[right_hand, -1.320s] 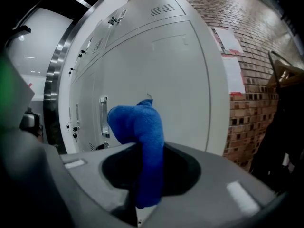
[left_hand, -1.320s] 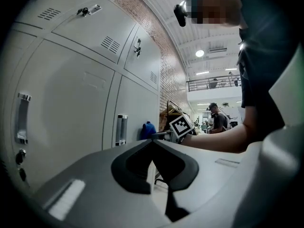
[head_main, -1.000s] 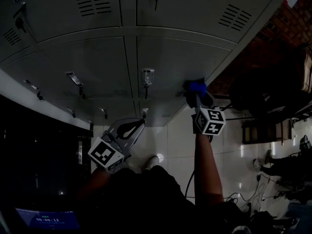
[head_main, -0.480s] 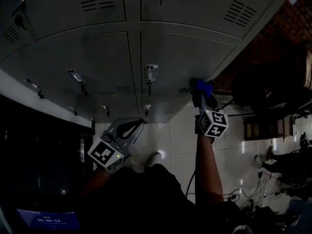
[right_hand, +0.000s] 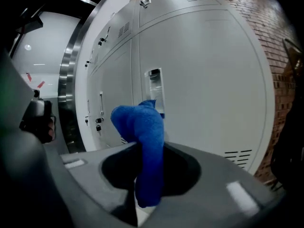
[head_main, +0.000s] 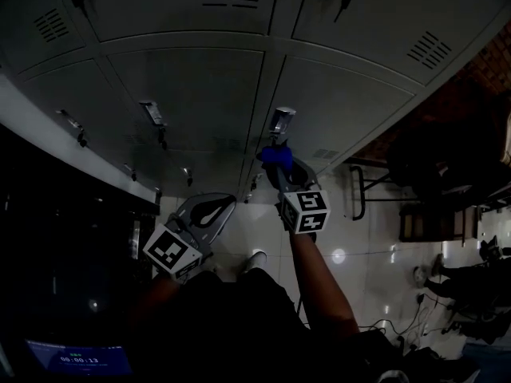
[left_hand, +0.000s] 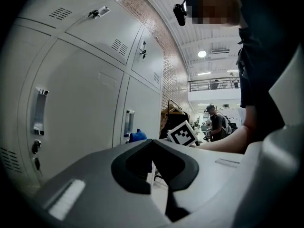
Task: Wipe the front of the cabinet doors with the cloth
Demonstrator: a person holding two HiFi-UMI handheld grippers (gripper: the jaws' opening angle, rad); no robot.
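My right gripper [right_hand: 149,175] has its fingers clenched on the blue cloth [right_hand: 141,127], which stands up and folds over toward the cabinet door [right_hand: 209,80], its top overlapping the recessed handle [right_hand: 154,87]. The head view is dim, giving only a blue lump by that handle. The left gripper [left_hand: 153,145] sits low, off the doors, fingers closed together on nothing; its view catches the cloth side-on, and a person [left_hand: 216,122] far behind

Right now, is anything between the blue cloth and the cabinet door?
Nothing visible does. The right gripper holds the cloth right by the door, beside its handle; contact can't be confirmed.
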